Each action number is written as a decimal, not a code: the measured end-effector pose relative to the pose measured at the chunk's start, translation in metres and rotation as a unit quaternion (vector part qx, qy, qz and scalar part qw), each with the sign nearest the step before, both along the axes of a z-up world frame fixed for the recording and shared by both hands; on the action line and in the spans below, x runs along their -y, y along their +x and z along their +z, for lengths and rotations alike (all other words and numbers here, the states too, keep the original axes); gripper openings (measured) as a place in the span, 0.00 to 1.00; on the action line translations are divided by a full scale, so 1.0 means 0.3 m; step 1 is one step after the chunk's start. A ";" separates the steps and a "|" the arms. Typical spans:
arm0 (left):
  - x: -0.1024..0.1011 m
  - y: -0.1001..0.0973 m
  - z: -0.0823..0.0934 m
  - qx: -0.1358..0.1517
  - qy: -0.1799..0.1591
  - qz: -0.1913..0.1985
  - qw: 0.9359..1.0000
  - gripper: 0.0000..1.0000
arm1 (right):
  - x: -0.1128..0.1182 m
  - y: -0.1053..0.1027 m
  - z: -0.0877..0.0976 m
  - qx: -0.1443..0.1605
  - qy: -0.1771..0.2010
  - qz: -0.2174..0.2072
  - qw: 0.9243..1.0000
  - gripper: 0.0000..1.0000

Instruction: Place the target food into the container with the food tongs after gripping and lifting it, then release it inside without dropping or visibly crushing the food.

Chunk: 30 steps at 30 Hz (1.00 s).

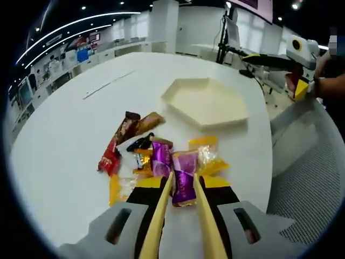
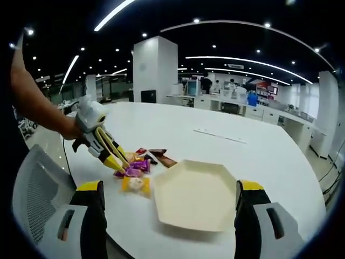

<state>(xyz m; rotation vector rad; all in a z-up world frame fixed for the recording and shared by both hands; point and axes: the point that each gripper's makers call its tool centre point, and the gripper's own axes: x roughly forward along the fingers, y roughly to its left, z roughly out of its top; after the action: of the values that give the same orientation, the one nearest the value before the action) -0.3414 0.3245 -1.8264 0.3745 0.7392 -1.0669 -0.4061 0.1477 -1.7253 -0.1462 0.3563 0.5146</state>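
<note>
I am closing my left gripper [image 1: 183, 186] on a purple candy [image 1: 185, 183] in the wrapped-sweets pile [image 1: 148, 154] near the table [image 1: 64, 129] edge, beside the hexagonal tray [image 1: 207, 102], while I am holding my right gripper [image 2: 170, 202] spread wide over that tray.

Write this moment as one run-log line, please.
left hand-held gripper: tongs around purple candy | right hand-held gripper: open, idle | tray: empty

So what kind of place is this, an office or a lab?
Probably an open-plan office or lab: long strip ceiling lights, rows of desks with monitors behind the big white table, and a mesh office chair.
</note>
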 end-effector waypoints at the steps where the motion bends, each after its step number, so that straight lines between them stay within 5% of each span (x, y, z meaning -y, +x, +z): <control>1: 0.002 -0.013 -0.013 -0.017 0.004 -0.004 1.000 0.22 | -0.001 -0.001 -0.001 -0.001 0.000 0.000 1.000 0.99; 15: 0.010 0.003 -0.036 -0.022 0.022 0.008 0.999 0.17 | -0.001 -0.002 -0.003 -0.003 -0.001 0.002 1.000 0.96; 30: 0.010 0.002 0.039 -0.026 0.019 -0.014 0.999 0.17 | -0.005 -0.007 -0.014 -0.007 -0.015 0.012 1.000 0.95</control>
<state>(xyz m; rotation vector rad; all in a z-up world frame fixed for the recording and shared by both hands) -0.3408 0.3216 -1.8148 0.3922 0.8040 -1.0926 -0.4081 0.1493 -1.7296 -0.1767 0.3763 0.5339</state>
